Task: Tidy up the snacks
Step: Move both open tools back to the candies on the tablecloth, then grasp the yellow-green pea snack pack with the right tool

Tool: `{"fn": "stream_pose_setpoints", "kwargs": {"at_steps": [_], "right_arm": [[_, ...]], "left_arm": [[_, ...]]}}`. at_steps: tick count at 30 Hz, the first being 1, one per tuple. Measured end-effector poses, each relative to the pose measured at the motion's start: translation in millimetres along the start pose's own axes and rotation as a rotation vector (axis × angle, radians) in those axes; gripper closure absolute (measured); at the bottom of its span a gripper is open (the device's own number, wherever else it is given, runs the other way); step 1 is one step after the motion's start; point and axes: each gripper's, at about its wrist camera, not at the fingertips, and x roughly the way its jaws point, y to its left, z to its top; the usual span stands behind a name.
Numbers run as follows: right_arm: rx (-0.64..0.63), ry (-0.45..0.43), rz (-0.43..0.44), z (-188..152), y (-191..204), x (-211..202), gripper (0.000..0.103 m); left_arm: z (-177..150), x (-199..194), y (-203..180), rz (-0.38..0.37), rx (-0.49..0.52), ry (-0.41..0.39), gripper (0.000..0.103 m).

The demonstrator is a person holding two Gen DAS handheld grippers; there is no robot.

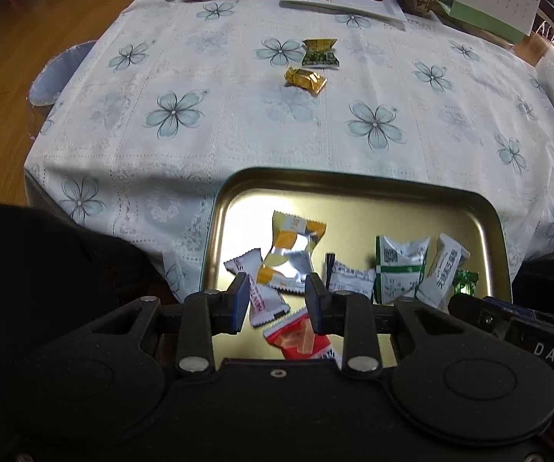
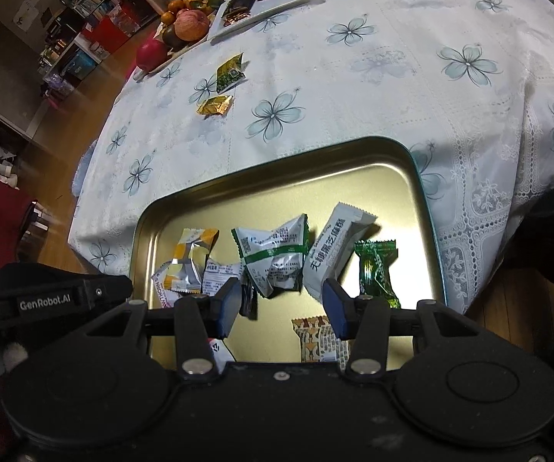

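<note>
left wrist view: both grippers hover over the gold tin of wrapped snacks, fingers apart and empty. two snacks remain on the desk: a gold candy and green-gold packet. light, crinkly, slippery; likely best pinched across the padded middle.

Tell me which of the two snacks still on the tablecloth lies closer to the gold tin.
The gold-wrapped candy. It is plain gold and lies nearer the tin; the green-and-yellow packet lies beyond it, towards the fruit.
</note>
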Motion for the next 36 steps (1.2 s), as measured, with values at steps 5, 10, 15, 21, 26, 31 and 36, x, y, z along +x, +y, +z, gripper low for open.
{"fn": "stream_pose_setpoints", "kwargs": {"at_steps": [5, 10, 15, 21, 26, 31, 36], "right_arm": [[-0.029, -0.007, -0.016, 23.9, 10.5, 5.2, 0.054], [-0.042, -0.006, -0.031, 46.0, 17.0, 14.4, 0.054], [-0.049, 0.011, -0.043, 65.4, 20.6, 27.3, 0.054], [-0.069, 0.027, -0.067, 88.4, 28.4, 45.7, 0.054], [-0.076, 0.038, -0.085, 113.7, 33.7, 61.5, 0.054], [-0.082, 0.042, -0.117, 149.3, 42.8, 81.8, 0.054], [-0.082, 0.042, -0.127, 189.8, 58.9, 112.2, 0.054]], "left_arm": [[35.3, 4.0, 0.2, 0.010, 0.002, -0.025, 0.063], [67.0, 16.6, 1.3, 0.020, -0.009, -0.021, 0.063], [95.5, 33.0, 2.3, 0.012, -0.029, -0.002, 0.063], [129.3, 59.5, 2.1, 0.026, -0.027, 0.018, 0.063], [156.5, 83.0, 7.7, 0.033, -0.054, 0.035, 0.063], [161.7, 106.2, 24.3, 0.061, -0.116, 0.075, 0.063], [166.7, 111.2, 44.1, 0.031, -0.217, 0.121, 0.063]]}}
